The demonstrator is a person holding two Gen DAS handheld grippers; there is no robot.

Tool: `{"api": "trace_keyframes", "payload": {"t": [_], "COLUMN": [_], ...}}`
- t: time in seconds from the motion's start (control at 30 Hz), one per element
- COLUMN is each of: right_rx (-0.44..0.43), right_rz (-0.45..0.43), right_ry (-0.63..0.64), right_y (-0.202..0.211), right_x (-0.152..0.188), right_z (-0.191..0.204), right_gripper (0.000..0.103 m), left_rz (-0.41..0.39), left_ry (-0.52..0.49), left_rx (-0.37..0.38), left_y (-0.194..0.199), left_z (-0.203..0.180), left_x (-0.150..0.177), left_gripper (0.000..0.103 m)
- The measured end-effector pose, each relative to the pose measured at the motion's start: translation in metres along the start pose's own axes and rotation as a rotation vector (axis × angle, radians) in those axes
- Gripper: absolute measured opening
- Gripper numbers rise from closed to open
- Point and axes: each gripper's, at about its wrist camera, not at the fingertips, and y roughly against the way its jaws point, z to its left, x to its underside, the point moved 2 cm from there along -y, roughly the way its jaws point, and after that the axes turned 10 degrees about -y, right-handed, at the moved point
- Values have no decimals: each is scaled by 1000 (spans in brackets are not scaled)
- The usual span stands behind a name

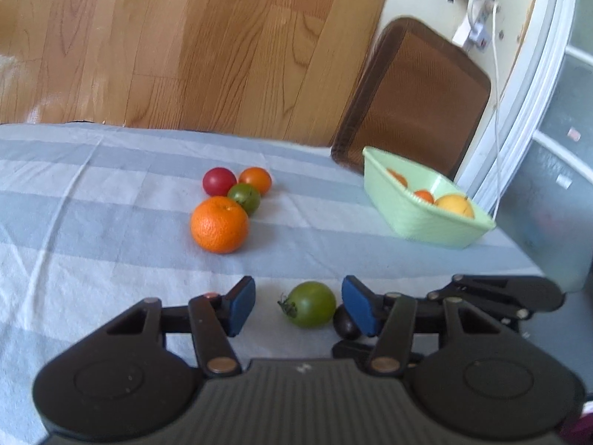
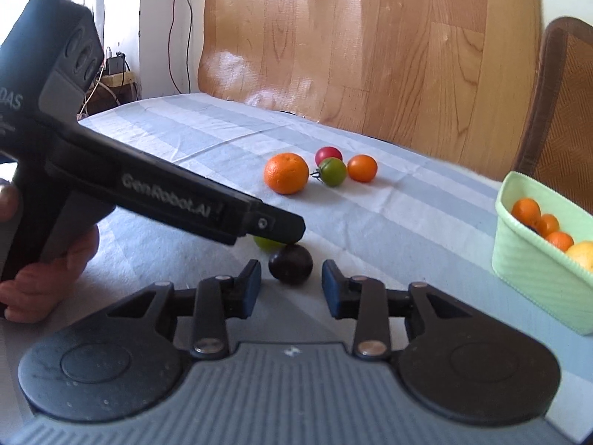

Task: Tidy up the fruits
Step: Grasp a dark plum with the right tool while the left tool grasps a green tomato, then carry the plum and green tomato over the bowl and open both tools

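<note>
1. Done so far: the green basket (image 2: 533, 270), off to the right of my jaws, already has several oranges and a yellow fruit in it.
2. My left gripper (image 1: 298, 306) is spread wide around a green tomato (image 1: 310, 305), not touching it; my right gripper (image 2: 291, 283) gapes likewise, a dark plum (image 2: 291, 264) just ahead between its jaws.
3. Left: those two, plus an orange (image 1: 219, 224), red tomato (image 1: 219, 181), second green tomato (image 1: 244, 197) and small orange fruit (image 1: 255, 180) clustered well ahead.

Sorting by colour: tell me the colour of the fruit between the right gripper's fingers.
Dark purple, nearly black fruit; the right wrist view shows it best.
</note>
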Motion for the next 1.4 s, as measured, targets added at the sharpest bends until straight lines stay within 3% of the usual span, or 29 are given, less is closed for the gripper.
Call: {"api": "trace_keyframes", "payload": {"t": [0.13, 0.2, 0.3, 0.37, 0.47, 0.57, 0.7, 0.8, 0.83, 0.9, 0.97, 1.13, 1.27, 1.4], "right_rx": [4, 18, 90, 91, 62, 16, -24, -13, -4, 25, 68, 186, 354, 419], "right_rz": [-13, -30, -69, -87, -93, -69, -29, 6, 2, -5, -29, -170, -295, -314], "right_ry": [1, 10, -31, -78, -122, -100, -55, -32, -23, -10, -11, -64, -122, -173], "right_y": [7, 14, 25, 33, 38, 30, 13, 2, 3, 6, 13, 38, 50, 43], "right_x": [4, 5, 4, 2, 1, 0, -2, -2, -2, -1, 0, -12, -28, -30], "right_z": [-2, -7, -29, -45, -54, -45, -30, -25, -24, -26, -31, -63, -101, -132], "right_gripper": [19, 4, 4, 5, 14, 32, 33, 32, 26, 23, 23, 23, 23, 24], "left_rz": [-19, -20, -33, -43, -45, -24, -2, 6, 6, 5, 3, -8, -37, -79], "left_ry": [-45, -49, -18, 8, 36, 58, 69, 47, 45, 30, 5, -40, -30, -34], "left_rx": [20, 19, 63, 91, 92, 78, 62, 49, 48, 38, 41, 50, 113, 171], "left_y": [3, 3, 3, 0, -8, -16, -13, -8, -7, -6, -5, -9, -20, -45], "left_z": [-8, -11, -13, -14, -14, -12, -10, -10, -11, -14, -19, -32, -42, -63], "left_x": [1, 0, -6, -13, -22, -23, -10, -1, 0, 1, 1, -9, -42, -90], "left_gripper": [30, 29, 29, 29, 29, 29, 29, 35, 36, 36, 29, 29, 29, 29]}}
